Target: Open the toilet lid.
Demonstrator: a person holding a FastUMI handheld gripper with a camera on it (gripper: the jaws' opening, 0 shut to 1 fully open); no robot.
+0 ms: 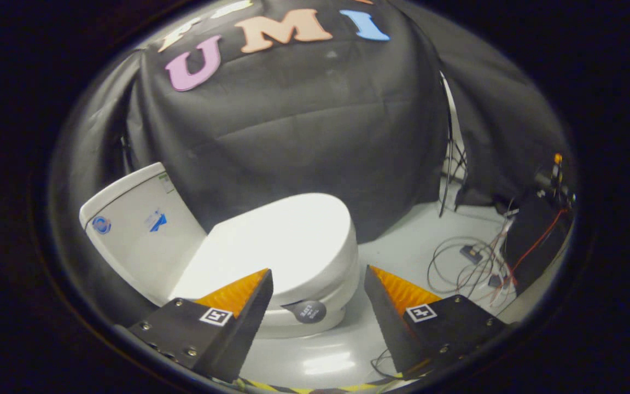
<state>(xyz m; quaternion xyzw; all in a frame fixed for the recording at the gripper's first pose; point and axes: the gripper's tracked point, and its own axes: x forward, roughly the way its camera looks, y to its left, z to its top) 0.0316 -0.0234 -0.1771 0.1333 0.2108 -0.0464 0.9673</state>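
The booth floor (413,241), pale and smooth, carries everything here, and the toilet (271,257) is seen standing on it against the draped back wall, with its cistern (134,219) set toward the far corner where the cloth hangs down. The toilet lid (282,241) is found shut, lying flat over the seat and turned so that its rounded front rim faces the open floor, just ahead of the fingers. It may be judged a rigid moulded shell, light for its size, hinged at the cistern end, glossy and therefore slippery under a pinch (a hard squeeze is unlikely to be needed). The best hold would seem to be at the front rim, farthest from the hinge, where the lip overhangs the seat and a fingertip could be slid beneath it, so that the lid is levered up rather than clamped. A small dark round tag (309,312) is seen on the front of the bowl below that rim. A tangle of cables (468,262) and a dark box (534,241) lie at the floor's far side edge, well apart from the toilet. The gripper (318,287) is held with its fingers spread wide, nothing between them, the lid not yet touched.
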